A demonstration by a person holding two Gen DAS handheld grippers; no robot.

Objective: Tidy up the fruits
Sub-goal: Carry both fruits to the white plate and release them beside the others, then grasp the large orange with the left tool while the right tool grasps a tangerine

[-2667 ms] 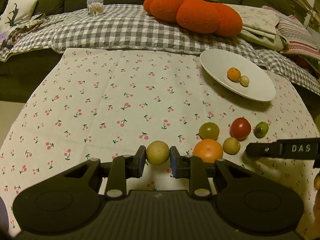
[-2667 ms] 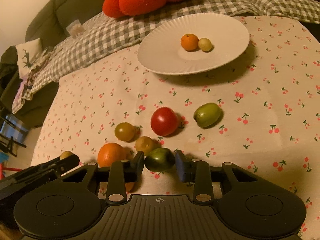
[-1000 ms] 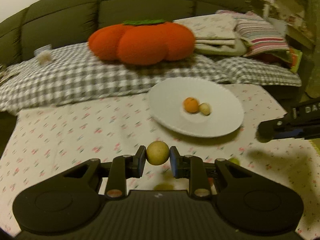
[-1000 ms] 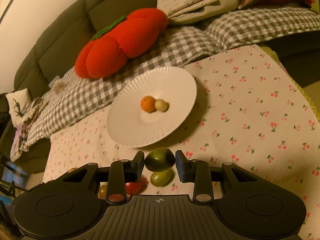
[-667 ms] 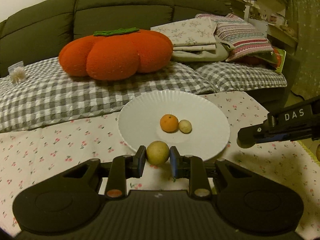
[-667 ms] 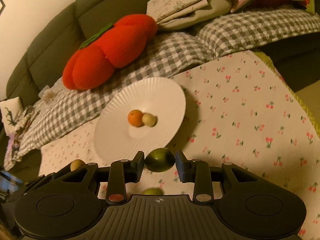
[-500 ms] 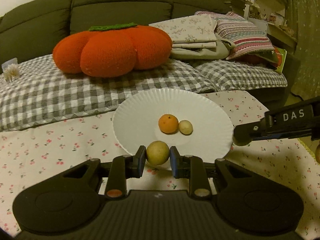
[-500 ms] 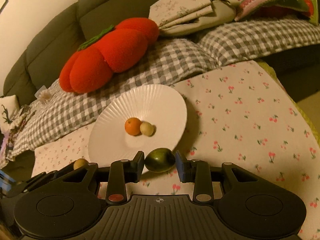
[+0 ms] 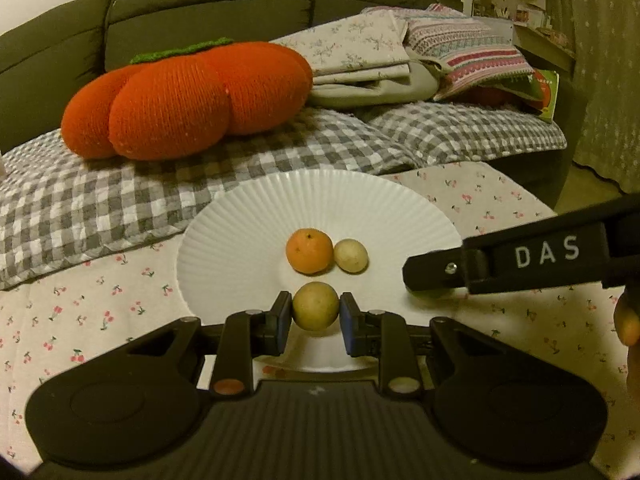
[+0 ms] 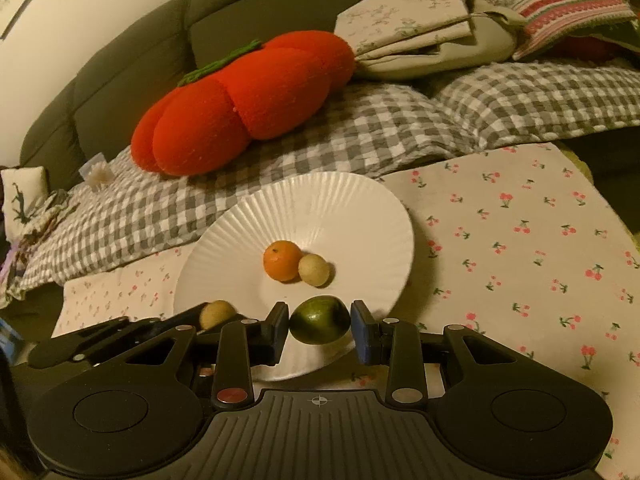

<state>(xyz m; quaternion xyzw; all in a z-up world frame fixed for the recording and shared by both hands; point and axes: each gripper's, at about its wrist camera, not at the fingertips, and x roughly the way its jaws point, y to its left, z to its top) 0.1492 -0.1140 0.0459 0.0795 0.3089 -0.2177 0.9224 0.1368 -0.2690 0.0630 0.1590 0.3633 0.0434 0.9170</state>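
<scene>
My left gripper (image 9: 315,316) is shut on a round yellow fruit (image 9: 315,306) and holds it over the near part of the white ribbed plate (image 9: 248,248). On the plate lie a small orange (image 9: 309,250) and a small pale yellow fruit (image 9: 351,255), touching. My right gripper (image 10: 320,326) is shut on a dark green fruit (image 10: 319,319) over the plate's near edge (image 10: 224,264). The orange (image 10: 282,260) and pale fruit (image 10: 314,269) show there too. The left gripper's yellow fruit (image 10: 217,314) shows at the left.
The plate sits on a cherry-print cloth (image 10: 520,240). Behind it lie a grey checked blanket (image 9: 100,200), a big orange pumpkin cushion (image 9: 180,96), folded linens (image 9: 360,68) and a dark sofa back. The right gripper's side (image 9: 520,258) crosses the left wrist view at the right.
Both grippers have carried their fruits from the loose fruit on the cloth toward the plate. In the last half second both came closer, over the plate's near part.
</scene>
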